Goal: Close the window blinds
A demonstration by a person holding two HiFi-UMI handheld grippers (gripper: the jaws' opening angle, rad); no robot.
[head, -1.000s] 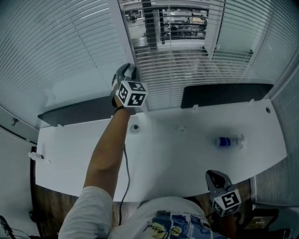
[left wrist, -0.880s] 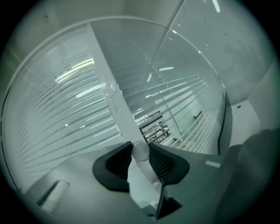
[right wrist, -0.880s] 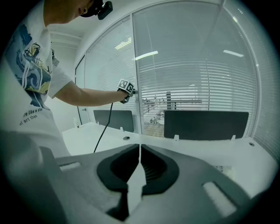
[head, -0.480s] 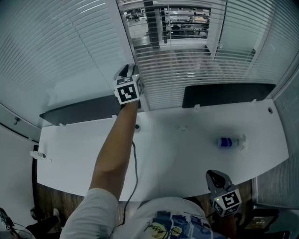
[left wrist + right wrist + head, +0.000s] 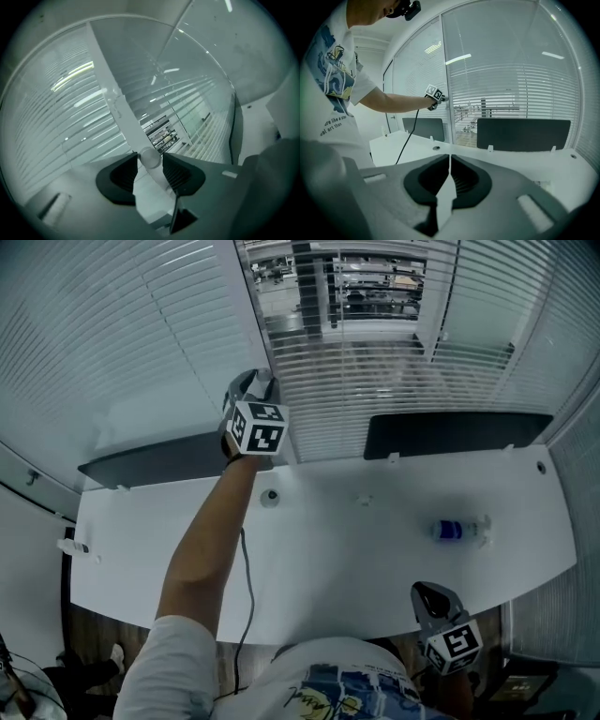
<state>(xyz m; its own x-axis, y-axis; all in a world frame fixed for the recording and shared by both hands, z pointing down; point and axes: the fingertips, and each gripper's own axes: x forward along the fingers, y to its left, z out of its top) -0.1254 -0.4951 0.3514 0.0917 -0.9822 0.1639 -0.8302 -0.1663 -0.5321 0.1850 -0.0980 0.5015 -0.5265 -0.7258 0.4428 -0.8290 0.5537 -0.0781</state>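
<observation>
Glazed office wall hung with slatted window blinds (image 5: pixel 375 381), above a white bench (image 5: pixel 356 549); the middle blind's slats stand partly open, and a room shows beyond. The left gripper (image 5: pixel 255 382) is raised to the white mullion (image 5: pixel 110 84) between panes. A round white knob (image 5: pixel 151 158) lies straight ahead, its axis running along the jaws. These have just been opening and stand wide about the knob, apparently not pressing it. The right gripper (image 5: pixel 431 594), jaws nearly together and empty, hangs low at the bench's near edge, well apart. Two dark panels (image 5: pixel 450 432) and a bottle (image 5: pixel 455 527) obstruct nothing. Likely next: clamp the knob and roll the wrist.
</observation>
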